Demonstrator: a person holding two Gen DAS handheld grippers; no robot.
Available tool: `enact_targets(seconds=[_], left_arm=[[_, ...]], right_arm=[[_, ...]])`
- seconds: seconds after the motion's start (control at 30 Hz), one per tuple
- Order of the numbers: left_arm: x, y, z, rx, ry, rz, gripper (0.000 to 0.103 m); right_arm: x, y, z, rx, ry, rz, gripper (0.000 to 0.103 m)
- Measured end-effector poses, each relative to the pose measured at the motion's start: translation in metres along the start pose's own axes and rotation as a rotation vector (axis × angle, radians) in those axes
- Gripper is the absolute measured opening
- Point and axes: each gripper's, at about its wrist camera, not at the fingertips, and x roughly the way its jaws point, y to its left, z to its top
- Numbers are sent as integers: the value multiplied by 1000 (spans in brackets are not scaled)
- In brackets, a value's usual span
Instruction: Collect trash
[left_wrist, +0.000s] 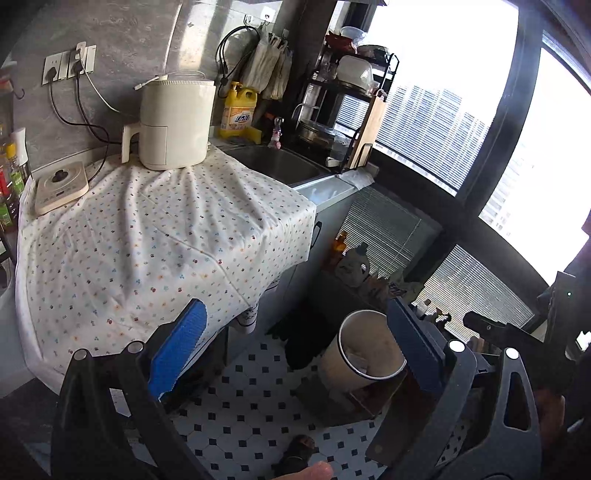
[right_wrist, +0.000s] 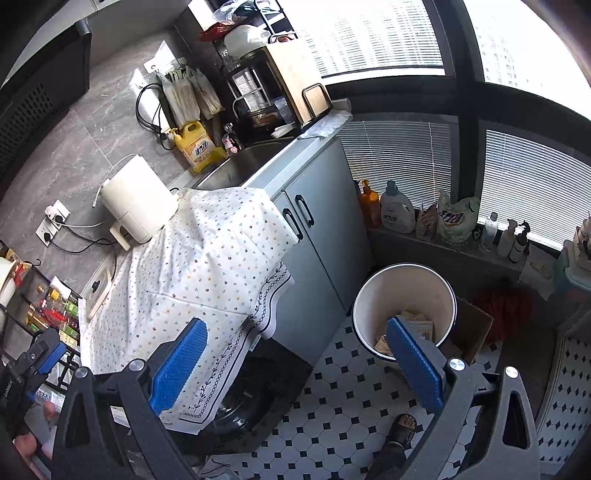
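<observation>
Left wrist view showed the left gripper (left_wrist: 295, 354) held above a black-and-white tiled floor (left_wrist: 251, 410), its blue-padded fingers (left_wrist: 177, 354) spread wide with nothing between them, and beyond them a white bin (left_wrist: 364, 347) standing on the floor beside the grey cabinet (left_wrist: 295, 291). Right wrist view showed the right gripper (right_wrist: 295, 363) likewise empty, its fingers (right_wrist: 179, 365) well apart, looking down into the same bin (right_wrist: 404, 295), where the trash (right_wrist: 417, 326), flattened paper packets as far as could be told, already lay at the bottom. A flower-print cloth (right_wrist: 207, 258) covered the counter (left_wrist: 325, 194) next to the sink (right_wrist: 240, 166), and it carried a cream-coloured appliance (right_wrist: 138, 205) and a small flat device (left_wrist: 61, 186); no loose litter showed on the cloth in either view. Judged from this, a drop into the bin appeared complete and both hands were free, so the step in hand looked to be the search for more rubbish. The next move would call for turning the grippers toward whatever scrap remained, perhaps out of view, lining the open fingers around it, and closing gently before carrying it over the bin's rim. A sandalled foot (right_wrist: 404, 430) of the person stood near the bin.
</observation>
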Motion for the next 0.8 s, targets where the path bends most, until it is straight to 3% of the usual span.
enact_targets(seconds=[0.4,0.8], left_arm=[[-50,15,-10,17,-45,-8,97],[-70,22,-9,19,-79,-10,97]], right_arm=[[-40,33,-27,-36,-44,14,95],[-45,59,-27,-89,-63,33,95]])
